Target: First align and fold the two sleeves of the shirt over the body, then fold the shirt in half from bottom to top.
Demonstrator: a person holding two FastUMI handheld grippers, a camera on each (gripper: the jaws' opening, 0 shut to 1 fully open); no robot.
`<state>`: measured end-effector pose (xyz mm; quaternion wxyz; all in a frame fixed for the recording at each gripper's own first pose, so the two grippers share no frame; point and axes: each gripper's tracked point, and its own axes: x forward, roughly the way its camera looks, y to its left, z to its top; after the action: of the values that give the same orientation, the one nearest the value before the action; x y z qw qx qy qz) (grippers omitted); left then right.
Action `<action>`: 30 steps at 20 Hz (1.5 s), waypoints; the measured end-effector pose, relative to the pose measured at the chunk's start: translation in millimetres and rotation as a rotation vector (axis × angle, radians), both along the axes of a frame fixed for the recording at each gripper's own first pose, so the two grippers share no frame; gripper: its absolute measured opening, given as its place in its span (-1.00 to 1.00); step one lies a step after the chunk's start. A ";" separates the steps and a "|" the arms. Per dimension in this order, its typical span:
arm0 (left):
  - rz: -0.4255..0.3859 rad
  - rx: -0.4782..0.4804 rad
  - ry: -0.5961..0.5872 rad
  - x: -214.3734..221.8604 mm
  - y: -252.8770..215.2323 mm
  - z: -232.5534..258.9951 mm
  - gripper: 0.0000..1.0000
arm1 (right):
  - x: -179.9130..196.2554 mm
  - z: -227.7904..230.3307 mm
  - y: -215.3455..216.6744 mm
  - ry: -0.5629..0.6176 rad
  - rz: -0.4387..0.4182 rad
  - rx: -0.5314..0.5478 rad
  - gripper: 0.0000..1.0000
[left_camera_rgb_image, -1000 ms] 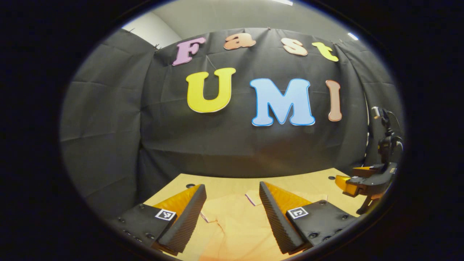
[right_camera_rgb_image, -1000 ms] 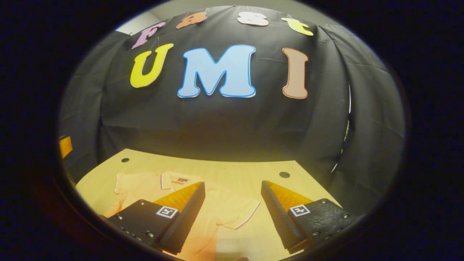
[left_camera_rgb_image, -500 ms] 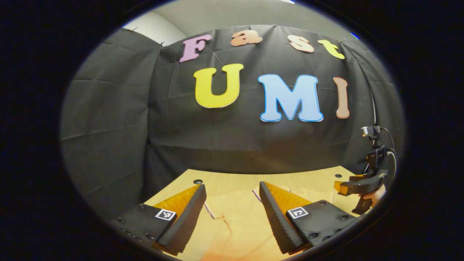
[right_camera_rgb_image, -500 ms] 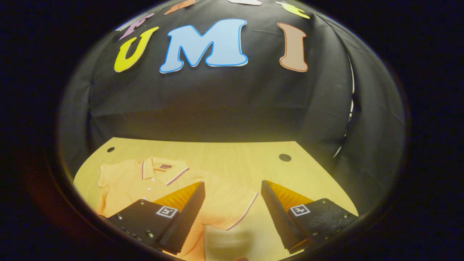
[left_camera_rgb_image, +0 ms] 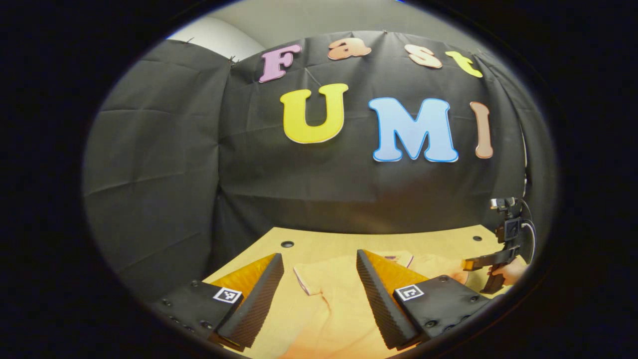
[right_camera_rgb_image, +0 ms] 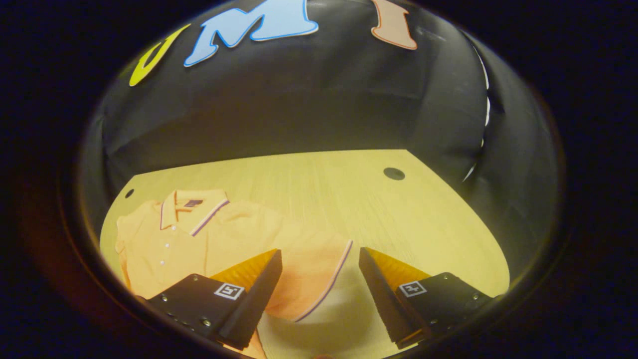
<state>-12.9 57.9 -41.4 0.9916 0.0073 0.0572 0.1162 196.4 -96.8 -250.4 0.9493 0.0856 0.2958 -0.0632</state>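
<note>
You had the shirt (right_camera_rgb_image: 199,239) lying flat on the table (right_camera_rgb_image: 379,209), collar at the far side, both sleeves spread and unfolded. Your right gripper (right_camera_rgb_image: 319,294) was wide apart and empty, poised just above the right sleeve (right_camera_rgb_image: 314,269), whose trimmed cuff ran obliquely between its fingers. Your left gripper (left_camera_rgb_image: 319,294) was equally wide and empty, with the left sleeve (left_camera_rgb_image: 319,274) just ahead between its fingers. Each sleeve lay nearest its own hand, so I judge the sleeve folds came next.
</note>
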 end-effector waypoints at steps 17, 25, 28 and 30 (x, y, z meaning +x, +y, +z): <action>0.007 0.015 0.009 -10.7 -6.5 -0.7 0.94 | 15.6 -38.1 -6.9 0.085 -0.006 0.042 0.04; 0.015 0.011 0.009 -18.8 -10.0 -3.1 0.90 | 23.5 -24.0 -1.4 0.056 0.002 0.031 -0.94; 0.022 0.001 0.013 -22.2 -9.7 -5.6 0.90 | 26.1 4.1 3.8 -0.009 0.043 -0.030 -0.94; 0.025 -0.014 0.014 -25.4 -10.6 -5.8 0.90 | 26.6 22.8 13.9 -0.053 0.083 -0.052 -0.94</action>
<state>-38.3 47.3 -47.2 0.9896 0.0006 0.0648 0.1283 223.0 -82.9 -227.6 0.9605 0.0502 0.2723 -0.0289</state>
